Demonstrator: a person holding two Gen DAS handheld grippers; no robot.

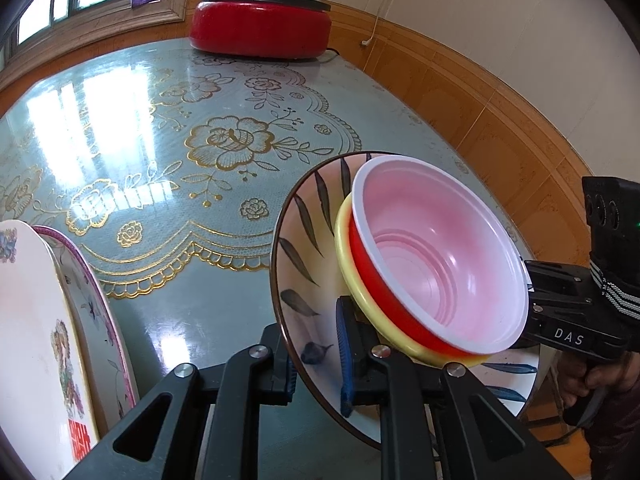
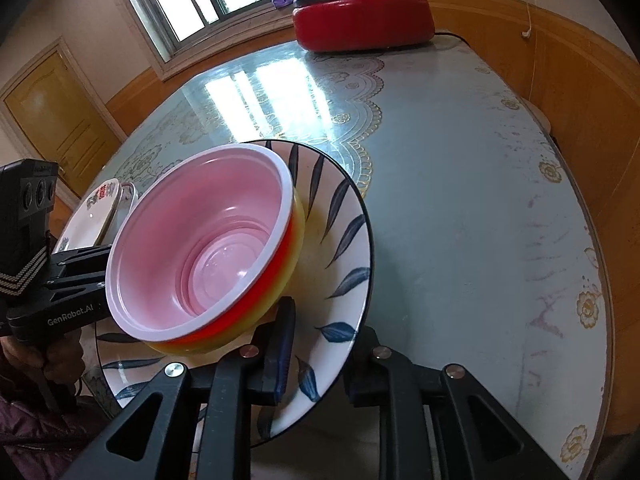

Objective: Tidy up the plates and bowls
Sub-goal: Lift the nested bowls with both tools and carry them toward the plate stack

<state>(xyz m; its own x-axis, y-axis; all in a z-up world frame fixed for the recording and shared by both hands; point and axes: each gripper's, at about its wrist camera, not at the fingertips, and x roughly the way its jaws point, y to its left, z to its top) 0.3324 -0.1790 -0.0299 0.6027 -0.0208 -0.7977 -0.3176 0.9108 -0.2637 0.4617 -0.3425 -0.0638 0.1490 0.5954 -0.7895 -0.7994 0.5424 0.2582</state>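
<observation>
A white plate with dark blue leaves [image 1: 308,240] [image 2: 344,216] is gripped at its rim from both sides. My left gripper [image 1: 316,360] is shut on the near rim in the left wrist view. My right gripper [image 2: 320,356] is shut on the opposite rim in the right wrist view. On the plate sits a yellow bowl [image 1: 348,256] [image 2: 298,216] with a red bowl [image 1: 440,256] [image 2: 208,240], pale pink inside, nested in it. The bowls lean toward the left gripper's side. Two decorated plates [image 1: 36,320] [image 2: 100,208] lie stacked to the left.
A red electric pot with a grey-green lid [image 1: 260,24] [image 2: 364,16] stands at the table's far edge, its cord running to the wall. The table [image 1: 180,140] [image 2: 460,160] has a glossy blue-green floral cover. Wood-panelled wall runs along the right.
</observation>
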